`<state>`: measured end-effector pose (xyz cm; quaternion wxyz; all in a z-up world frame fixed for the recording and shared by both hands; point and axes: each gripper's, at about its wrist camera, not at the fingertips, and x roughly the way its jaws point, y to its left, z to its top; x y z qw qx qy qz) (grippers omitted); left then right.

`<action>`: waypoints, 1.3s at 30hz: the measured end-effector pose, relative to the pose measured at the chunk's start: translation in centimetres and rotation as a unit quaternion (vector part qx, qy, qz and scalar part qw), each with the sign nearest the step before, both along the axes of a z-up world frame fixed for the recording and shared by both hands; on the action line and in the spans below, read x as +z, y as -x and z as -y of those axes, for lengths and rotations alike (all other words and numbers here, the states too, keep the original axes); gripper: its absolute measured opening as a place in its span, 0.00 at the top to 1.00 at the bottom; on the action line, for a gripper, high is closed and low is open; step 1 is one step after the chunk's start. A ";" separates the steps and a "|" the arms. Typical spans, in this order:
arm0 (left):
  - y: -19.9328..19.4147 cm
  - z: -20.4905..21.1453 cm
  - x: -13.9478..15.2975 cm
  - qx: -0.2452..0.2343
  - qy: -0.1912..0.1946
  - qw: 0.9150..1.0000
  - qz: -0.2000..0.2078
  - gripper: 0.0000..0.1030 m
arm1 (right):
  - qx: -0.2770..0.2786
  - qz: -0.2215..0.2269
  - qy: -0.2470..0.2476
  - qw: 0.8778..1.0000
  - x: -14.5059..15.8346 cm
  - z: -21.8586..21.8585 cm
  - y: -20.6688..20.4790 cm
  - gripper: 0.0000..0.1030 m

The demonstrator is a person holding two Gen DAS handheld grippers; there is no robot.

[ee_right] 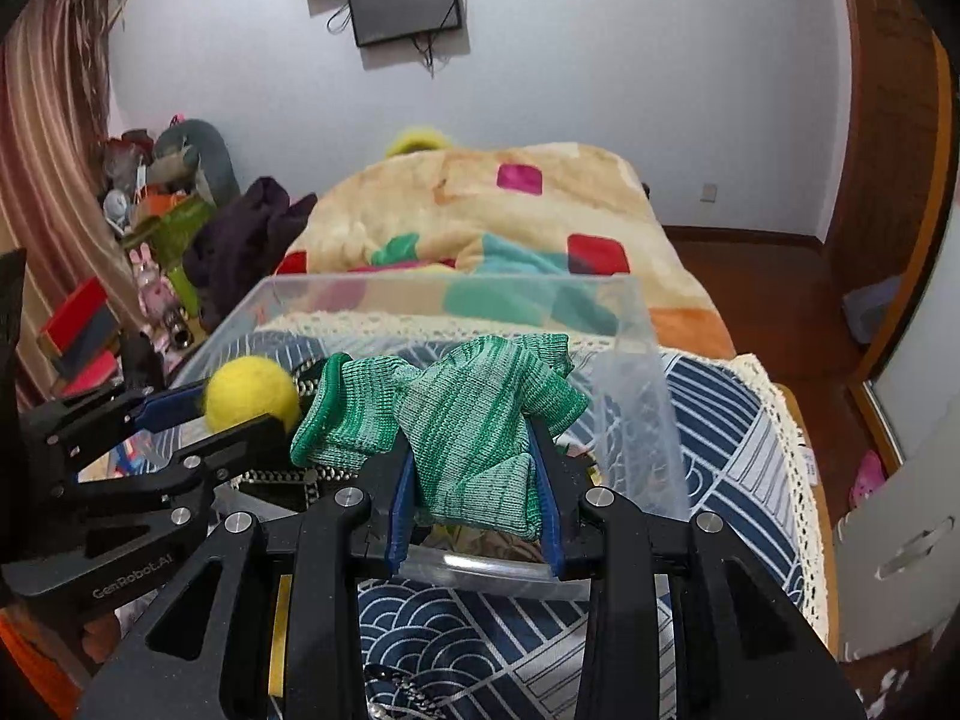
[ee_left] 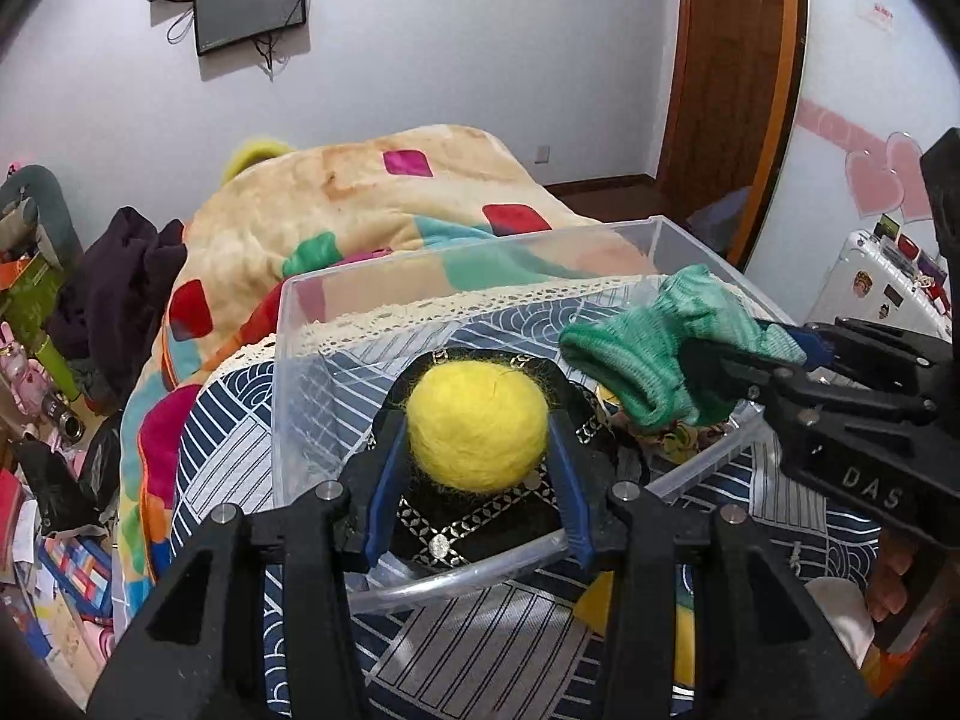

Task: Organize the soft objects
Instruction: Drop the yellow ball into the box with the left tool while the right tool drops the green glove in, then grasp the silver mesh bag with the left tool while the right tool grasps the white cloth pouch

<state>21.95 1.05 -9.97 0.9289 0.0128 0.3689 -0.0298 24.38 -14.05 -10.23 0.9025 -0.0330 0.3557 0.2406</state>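
A: Far wall pale lavender-white (ee_right: 630, 60). Two dark screens (ee_right: 408, 6) mounted high, cables dangling below.

B: Bed (ee_right: 480, 210) fills the centre under a cream blanket with coloured patches. Dark clothing (ee_right: 240, 240) heaped at its left edge.

A: Striped curtain (ee_right: 54, 150) far left; clutter and toys beneath. Wooden door (ee_left: 732, 60) on the right, dark wood floor (ee_right: 750, 276) beside it.

B: Pink hearts (ee_left: 888, 180) on the right wall, white suitcase (ee_left: 882, 282) below.

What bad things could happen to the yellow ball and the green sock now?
The yellow ball is round and pinched only at its sides by the left gripper, so it might squirt out and roll away. The green sock droops loosely from the right gripper and could snag the clear bin rim.
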 end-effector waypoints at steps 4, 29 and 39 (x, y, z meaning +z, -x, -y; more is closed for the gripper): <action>0.0 0.1 0.1 -0.002 -0.002 1.000 0.000 0.54 | 0.004 -0.006 0.012 1.000 -0.4 -0.3 -0.1 0.68; 8.5 -1.8 5.9 0.012 0.028 0.995 0.098 0.28 | -0.006 0.096 -0.012 0.995 5.2 2.0 5.5 0.32; 12.6 -2.0 3.1 0.013 0.030 0.997 0.070 0.24 | 0.000 0.080 -0.010 0.997 2.7 2.4 8.1 0.27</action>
